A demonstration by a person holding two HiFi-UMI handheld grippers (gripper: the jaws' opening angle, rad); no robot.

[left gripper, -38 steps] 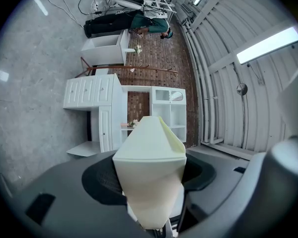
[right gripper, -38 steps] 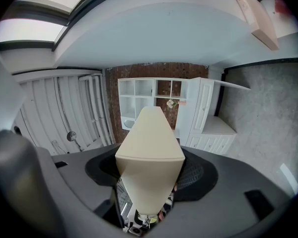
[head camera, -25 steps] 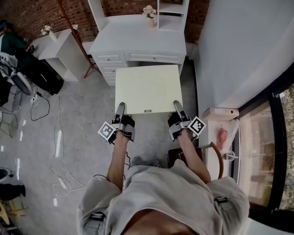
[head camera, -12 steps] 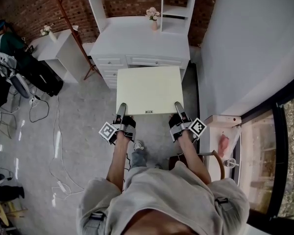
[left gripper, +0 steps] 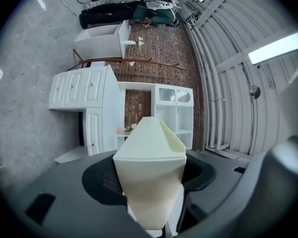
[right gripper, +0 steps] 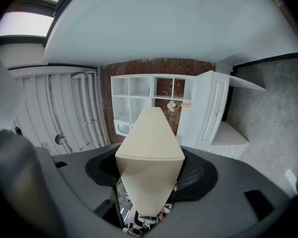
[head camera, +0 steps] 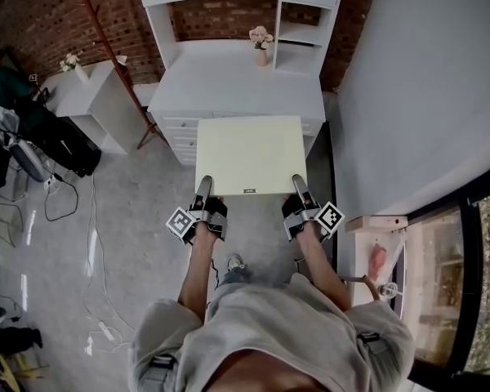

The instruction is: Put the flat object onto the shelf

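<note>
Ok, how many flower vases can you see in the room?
2. One vase stands on the white desk under the shelves; the other sits on the small white cabinet at left. Others may be hidden.

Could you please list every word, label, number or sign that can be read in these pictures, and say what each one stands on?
No text can be read in any view.
Small dark label on the near edge of the cream panel: too small to read.
Square markers on the left gripper and right gripper: patterns only, no letters or numbers.
</note>
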